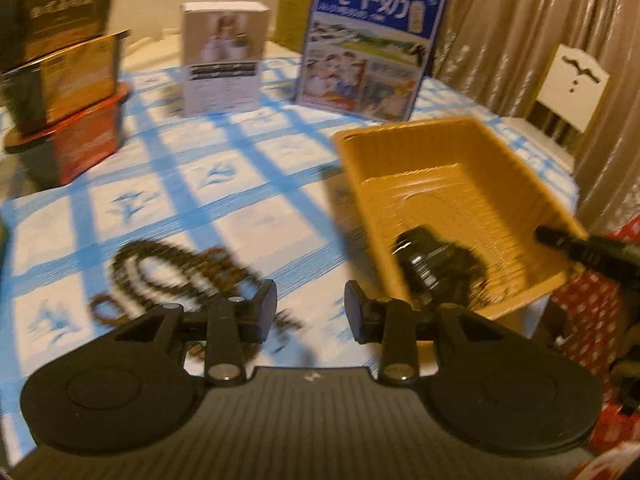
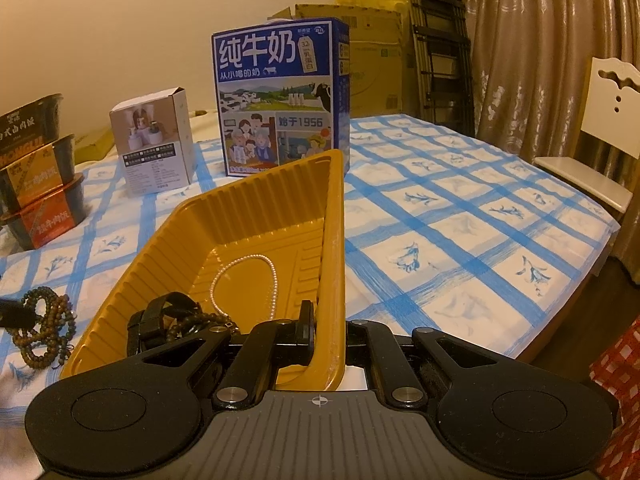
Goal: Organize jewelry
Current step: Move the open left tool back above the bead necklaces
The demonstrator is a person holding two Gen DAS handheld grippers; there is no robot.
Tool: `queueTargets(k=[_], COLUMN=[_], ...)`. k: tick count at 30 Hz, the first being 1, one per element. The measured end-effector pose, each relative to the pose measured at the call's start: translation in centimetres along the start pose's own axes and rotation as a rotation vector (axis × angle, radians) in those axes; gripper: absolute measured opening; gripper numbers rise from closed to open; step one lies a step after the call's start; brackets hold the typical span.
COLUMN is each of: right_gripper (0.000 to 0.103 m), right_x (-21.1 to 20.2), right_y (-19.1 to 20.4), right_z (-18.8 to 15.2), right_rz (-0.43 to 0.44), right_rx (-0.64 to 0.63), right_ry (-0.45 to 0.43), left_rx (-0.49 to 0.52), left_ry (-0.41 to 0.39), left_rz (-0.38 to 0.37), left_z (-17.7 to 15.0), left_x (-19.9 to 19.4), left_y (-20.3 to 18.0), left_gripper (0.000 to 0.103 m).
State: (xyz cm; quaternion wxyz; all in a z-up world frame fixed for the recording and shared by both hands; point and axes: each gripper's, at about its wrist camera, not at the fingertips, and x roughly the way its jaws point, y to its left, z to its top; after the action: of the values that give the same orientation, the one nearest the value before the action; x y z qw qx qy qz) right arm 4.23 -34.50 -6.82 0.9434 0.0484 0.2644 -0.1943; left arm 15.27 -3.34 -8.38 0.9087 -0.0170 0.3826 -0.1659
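Observation:
A yellow ribbed tray (image 2: 256,200) stands on the blue-checked tablecloth. My right gripper (image 2: 330,332) is shut on its near right wall, one finger inside and the other hidden behind the wall. In the tray lie a pearl strand (image 2: 273,276) and a black strap-like piece (image 2: 160,320) with dark beads beside it. Brown bead strands (image 1: 168,268) lie on the cloth left of the tray (image 1: 440,148). My left gripper (image 1: 311,314) hangs open above the cloth between the beads and the tray, holding nothing. The left wrist view is blurred.
A blue milk carton (image 2: 280,96) and a small white box (image 2: 156,144) stand at the back of the table. Stacked food bowls (image 2: 36,172) sit at the left. A white chair (image 2: 600,128) and curtain lie beyond the table's right edge.

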Motion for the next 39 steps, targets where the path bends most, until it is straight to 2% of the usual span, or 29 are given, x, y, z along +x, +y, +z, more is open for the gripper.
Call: queueTargets(k=[4,13,39], right_gripper=[0.006,0.006,0.006], right_x=[-0.2,-0.4,-0.3], right_y=[0.1,0.5,0.6], right_z=[0.0,0.0,0.0], right_rz=[-0.006,-0.022,-0.020], right_rx=[-0.002,-0.007,-0.005], right_ry=[0.001,0.003,0.003], left_rx=[-0.004,-0.026,0.002], left_ry=[0.017,0.035,0.033], left_rz=[0.055,0.118,0.160], left_z=[-1.7,-3.9,-4.3], left_x=[-1.2,-2.9,-1.9], left_y=[1.6,3.7,4.1], left_gripper=[0.033,0.033,0.033])
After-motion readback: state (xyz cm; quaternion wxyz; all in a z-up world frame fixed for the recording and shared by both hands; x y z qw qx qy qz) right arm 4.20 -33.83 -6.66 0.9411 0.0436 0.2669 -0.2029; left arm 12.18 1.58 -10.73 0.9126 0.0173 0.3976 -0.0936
